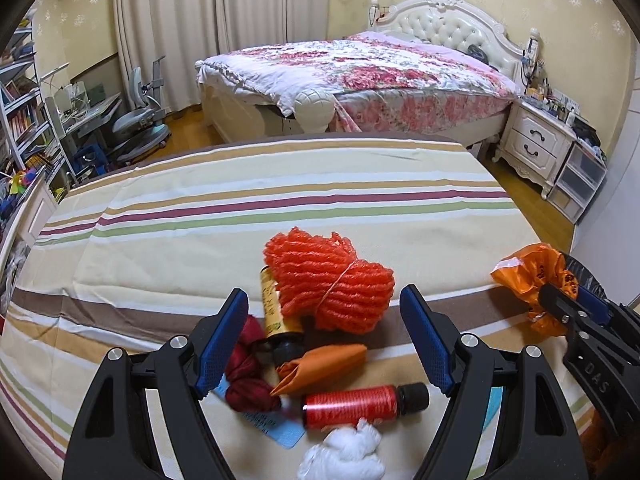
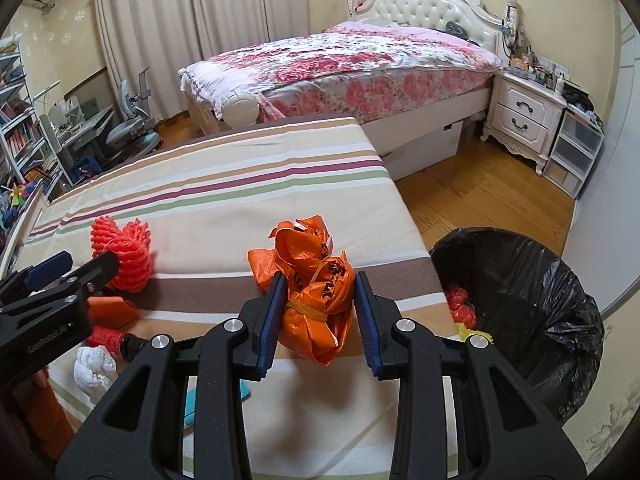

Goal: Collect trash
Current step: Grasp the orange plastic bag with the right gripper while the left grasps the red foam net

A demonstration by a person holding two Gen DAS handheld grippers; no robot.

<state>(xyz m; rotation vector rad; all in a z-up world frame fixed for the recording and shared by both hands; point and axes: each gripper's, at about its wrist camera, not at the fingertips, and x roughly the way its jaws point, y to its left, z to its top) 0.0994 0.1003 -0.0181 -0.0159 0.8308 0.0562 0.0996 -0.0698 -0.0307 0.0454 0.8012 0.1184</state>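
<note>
- The left gripper (image 1: 324, 336) is hanging over the striped cloth (image 1: 280, 216) with its jaws spread wide and pinching nothing.
- Between and just beyond its blue pads (image 1: 428, 340), one orange-red netting bundle (image 1: 332, 280) is lying on one yellow-labelled bottle (image 1: 272, 304).
- Just inside its left finger, one dark red wad (image 1: 248, 376) is sitting; nearer the middle, one folded orange wrapper (image 1: 320, 364) is lying beside it.
- Closer to the camera, between the fingers, one red-wrapped bottle with a black cap (image 1: 360, 404) is lying on its side, with one white crumpled tissue (image 1: 344, 456) just below it and a blue card (image 1: 276, 428) peeking out underneath.
- The right gripper (image 2: 320, 308) is pinching one crumpled orange plastic bag (image 2: 316, 292), tied with a yellow band, between its pads.
- To the right of that gripper, one bin lined with a black bag (image 2: 532, 292) is standing on the wooden floor, with red and yellow scraps showing inside.
</note>
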